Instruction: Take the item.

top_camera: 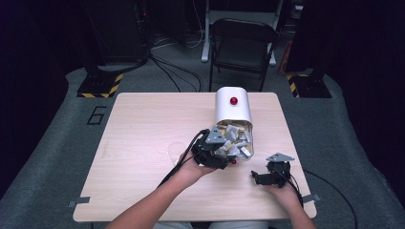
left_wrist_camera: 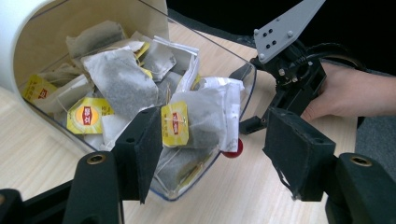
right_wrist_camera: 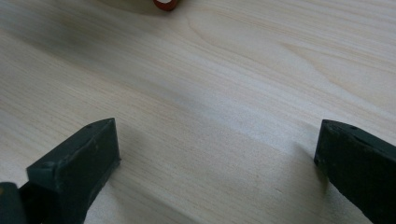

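- The left tool [left_wrist_camera: 212, 154] stands nearest in its own view, its jaws apart at the open mouth of the tub [left_wrist_camera: 205, 60]; no pad presses on anything.
- Between those jaws sits a tea bag [left_wrist_camera: 205, 119] with a yellow tag [left_wrist_camera: 174, 123], lying at the tub's lip among the pile of other bags [left_wrist_camera: 121, 79].
- The tub, white with a clear front, lies on its side on the desk [top_camera: 143, 138], mouth toward the left tool.
- A red knob [left_wrist_camera: 233, 149] shows just under the lip, right of the tea bag and between the jaws' tips.
- Another red knob [top_camera: 233, 100] sits on the tub's white end, beyond the left tool.
- The right tool [top_camera: 260, 177] is well right of the left one, low over bare desk, jaws wide with nothing between them.
- Seen from the left tool, the right tool lies past the tub's lip, a hand [left_wrist_camera: 345, 93] gripping it.
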The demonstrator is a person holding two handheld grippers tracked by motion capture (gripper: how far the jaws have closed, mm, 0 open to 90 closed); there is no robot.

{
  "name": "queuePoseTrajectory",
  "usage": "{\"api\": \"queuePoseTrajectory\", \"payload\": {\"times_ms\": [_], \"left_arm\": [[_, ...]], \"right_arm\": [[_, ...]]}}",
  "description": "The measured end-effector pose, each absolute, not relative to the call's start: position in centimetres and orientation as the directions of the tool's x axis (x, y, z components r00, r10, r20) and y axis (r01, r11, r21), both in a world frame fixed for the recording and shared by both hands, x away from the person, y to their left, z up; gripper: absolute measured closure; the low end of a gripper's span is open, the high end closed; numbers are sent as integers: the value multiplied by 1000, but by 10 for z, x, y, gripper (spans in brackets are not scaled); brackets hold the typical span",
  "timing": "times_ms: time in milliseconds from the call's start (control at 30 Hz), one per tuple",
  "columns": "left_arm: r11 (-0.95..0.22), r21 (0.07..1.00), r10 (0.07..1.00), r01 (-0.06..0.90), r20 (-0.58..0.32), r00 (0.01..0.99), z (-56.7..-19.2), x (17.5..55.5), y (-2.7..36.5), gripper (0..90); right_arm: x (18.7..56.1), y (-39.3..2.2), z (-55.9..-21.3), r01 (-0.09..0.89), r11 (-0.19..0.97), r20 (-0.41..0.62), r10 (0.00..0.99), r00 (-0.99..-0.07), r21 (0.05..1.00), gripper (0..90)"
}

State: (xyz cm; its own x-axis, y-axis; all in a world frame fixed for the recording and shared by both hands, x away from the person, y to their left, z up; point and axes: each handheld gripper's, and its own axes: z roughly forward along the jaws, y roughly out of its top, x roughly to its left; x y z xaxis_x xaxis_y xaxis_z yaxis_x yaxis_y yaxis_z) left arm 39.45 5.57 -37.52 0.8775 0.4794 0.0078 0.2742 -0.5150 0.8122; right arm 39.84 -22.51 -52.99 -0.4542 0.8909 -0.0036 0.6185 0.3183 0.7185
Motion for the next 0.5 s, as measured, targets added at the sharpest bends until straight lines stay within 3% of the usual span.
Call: {"api": "queuePoseTrajectory", "payload": {"times_ms": [500], "left_arm": [[-533, 812, 477, 237, 57, 877, -378, 394, 42, 491]], "right_arm": [[398, -225, -530, 618, 317, -3, 891, -454, 719, 0]]}}
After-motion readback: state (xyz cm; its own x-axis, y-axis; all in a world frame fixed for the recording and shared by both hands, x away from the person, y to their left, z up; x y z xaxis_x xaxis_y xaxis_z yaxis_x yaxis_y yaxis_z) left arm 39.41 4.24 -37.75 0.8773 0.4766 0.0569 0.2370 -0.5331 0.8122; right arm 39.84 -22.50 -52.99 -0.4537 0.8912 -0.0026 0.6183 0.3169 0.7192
